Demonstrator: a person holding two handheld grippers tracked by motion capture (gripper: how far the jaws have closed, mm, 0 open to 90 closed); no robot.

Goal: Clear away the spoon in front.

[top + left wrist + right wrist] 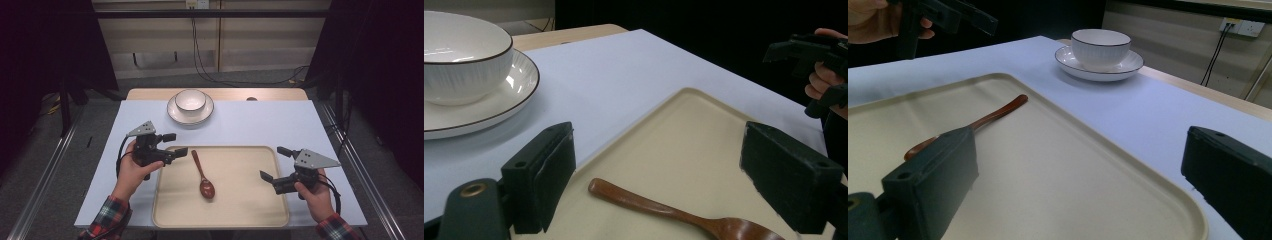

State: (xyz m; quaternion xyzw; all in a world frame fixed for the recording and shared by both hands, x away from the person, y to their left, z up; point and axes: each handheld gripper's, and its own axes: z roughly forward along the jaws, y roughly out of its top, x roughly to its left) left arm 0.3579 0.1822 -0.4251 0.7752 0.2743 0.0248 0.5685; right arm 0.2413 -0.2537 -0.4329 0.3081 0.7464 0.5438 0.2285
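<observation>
The tray (pixel 250 210) bears the spoon (pixel 204 176), untouched; both grippers, left (pixel 176 144) and right (pixel 274 163), are spread empty, so a grasp of the handle is judged next.

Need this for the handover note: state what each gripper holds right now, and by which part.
Nothing is held. The left gripper and right gripper both stand open and empty; the wooden spoon lies free on the tray.

White bowl (pixel 190 99) sits on plate (pixel 175 113) at far edge of worktop (pixel 260 125), w/ cables (pixel 200 65) & wall socket (pixel 196 4) behind.
</observation>
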